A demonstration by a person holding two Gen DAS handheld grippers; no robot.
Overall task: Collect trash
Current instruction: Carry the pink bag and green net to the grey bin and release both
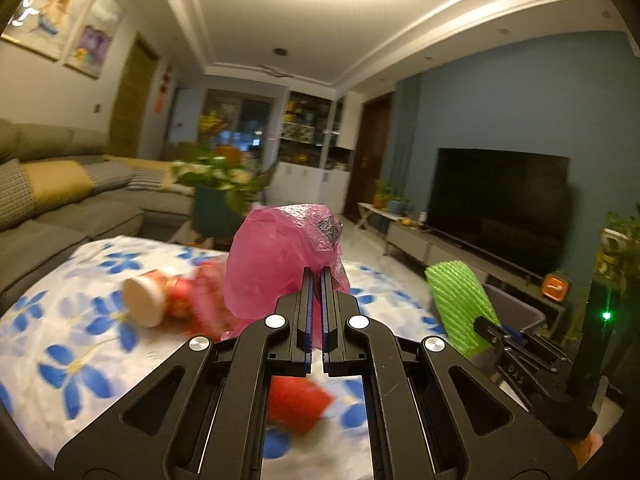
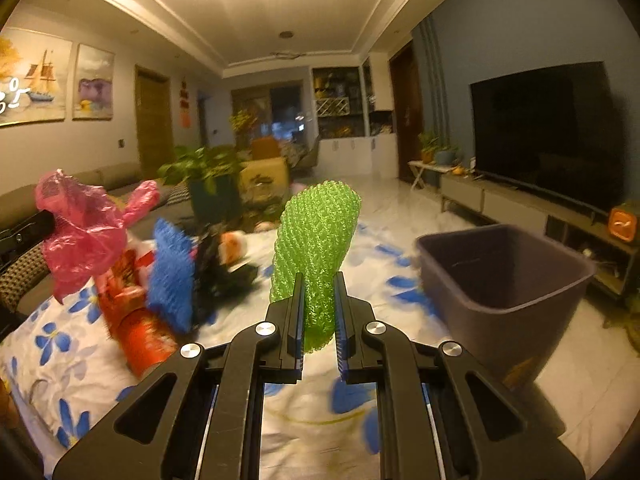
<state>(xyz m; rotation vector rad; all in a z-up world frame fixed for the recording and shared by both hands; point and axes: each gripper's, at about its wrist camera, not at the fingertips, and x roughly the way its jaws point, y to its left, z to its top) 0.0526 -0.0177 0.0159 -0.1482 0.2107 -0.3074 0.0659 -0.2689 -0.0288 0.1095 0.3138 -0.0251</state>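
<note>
My left gripper (image 1: 317,276) is shut on a crumpled pink plastic bag (image 1: 280,256) and holds it above the flowered tablecloth (image 1: 60,320). The bag also shows in the right wrist view (image 2: 80,232) at the left. My right gripper (image 2: 318,280) is shut on a green foam net sleeve (image 2: 316,240), held upright above the table; the sleeve also shows in the left wrist view (image 1: 460,308). A purple-grey trash bin (image 2: 500,280) stands to the right of the green sleeve.
On the table lie a red snack can (image 1: 156,300), a red wrapper (image 1: 296,404), a blue foam net (image 2: 172,276), black trash (image 2: 224,272) and red packaging (image 2: 132,312). A grey sofa (image 1: 60,208), a potted plant (image 2: 208,184) and a TV (image 2: 548,132) surround the table.
</note>
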